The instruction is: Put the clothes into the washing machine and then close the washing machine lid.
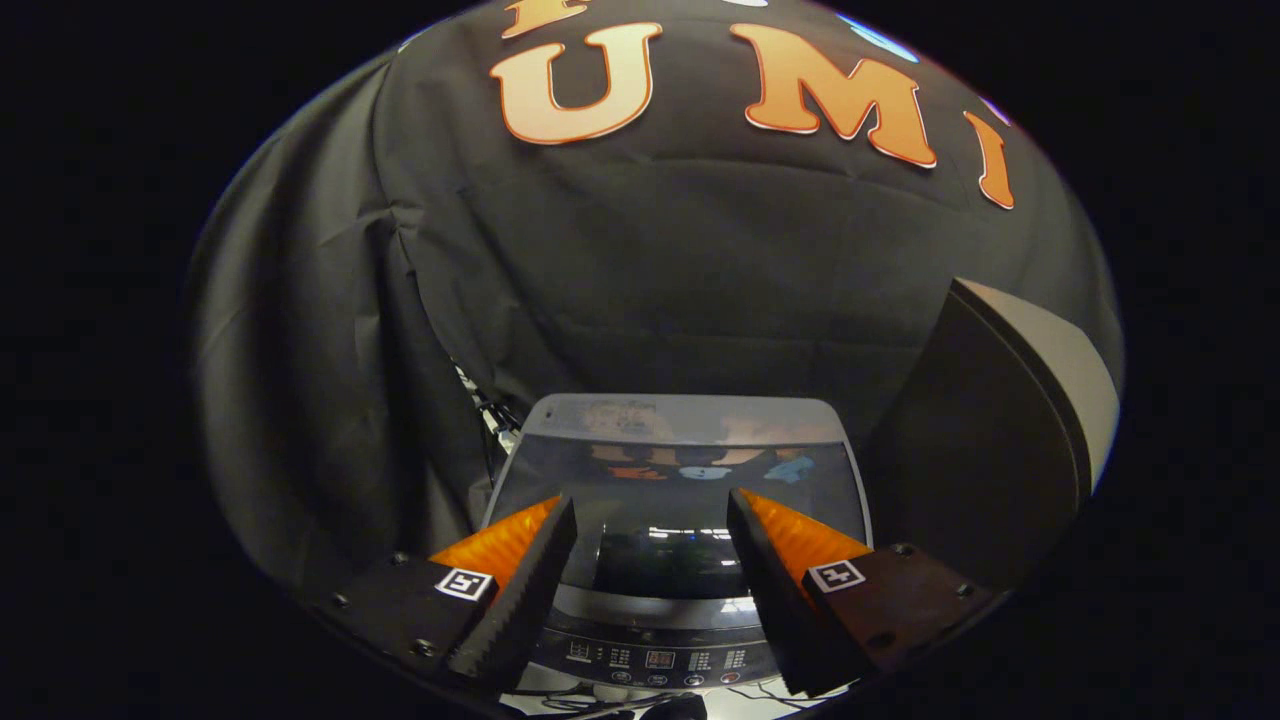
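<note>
The washing machine (pixel 670 470) stands just ahead of and below my fingers, seen from its front. Its dark glass lid (pixel 680 500) lies flat and closed over the tub, mirroring the booth wall. The control panel (pixel 655 660) with a small display and a row of buttons runs along the near edge, between my fingers. My gripper (pixel 650 520) hovers above the front of the lid, open, with nothing between its fingers. No clothes are visible; the tub's inside is hidden under the lid.
A tall dark box with a pale side (pixel 1010 440) stands right of the machine, close to it. Black cloth hangs behind and to the left. Cables (pixel 490 415) run down by the machine's back left corner, and more lie below the panel.
</note>
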Demonstrator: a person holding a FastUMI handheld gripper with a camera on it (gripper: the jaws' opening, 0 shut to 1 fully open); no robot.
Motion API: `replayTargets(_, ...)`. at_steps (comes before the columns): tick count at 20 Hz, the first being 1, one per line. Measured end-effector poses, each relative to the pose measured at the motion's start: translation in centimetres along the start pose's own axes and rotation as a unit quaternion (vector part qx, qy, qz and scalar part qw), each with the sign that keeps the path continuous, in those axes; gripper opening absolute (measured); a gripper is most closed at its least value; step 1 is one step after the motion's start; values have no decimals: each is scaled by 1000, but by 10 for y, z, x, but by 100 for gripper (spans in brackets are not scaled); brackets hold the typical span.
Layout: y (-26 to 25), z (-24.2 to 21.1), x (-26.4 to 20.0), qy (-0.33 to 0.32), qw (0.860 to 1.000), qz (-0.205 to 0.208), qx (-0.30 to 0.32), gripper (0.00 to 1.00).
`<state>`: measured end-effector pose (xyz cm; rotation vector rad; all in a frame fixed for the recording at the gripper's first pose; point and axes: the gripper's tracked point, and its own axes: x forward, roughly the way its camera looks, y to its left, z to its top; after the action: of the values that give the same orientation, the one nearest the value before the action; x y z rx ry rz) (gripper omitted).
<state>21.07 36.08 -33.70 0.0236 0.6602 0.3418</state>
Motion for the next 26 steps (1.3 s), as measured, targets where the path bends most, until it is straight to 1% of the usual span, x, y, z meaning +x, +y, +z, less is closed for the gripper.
replayTargets(5, -9, 64, -77, -70, 998, 4, 6, 99)
replayTargets(9, -30, 108, -157, -134, 991, -7, 23, 98)
replayTargets(10, -39, 117, -177, -153, 988, -12, 22, 98)
replayTargets(14, -99, 144, -255, -215, 975, -60, 15, 98)
replayTargets(17, -139, 152, -318, -257, 962, -87, 14, 98)
replayTargets(19, -165, 153, -352, -278, 955, -107, 7, 98)
replayTargets(22, -196, 153, -407, -312, 941, -133, -14, 98)
replayTargets(24, -211, 149, -434, -324, 936, -139, -17, 98)
replayTargets(26, -221, 148, -454, -341, 931, -129, -8, 98)
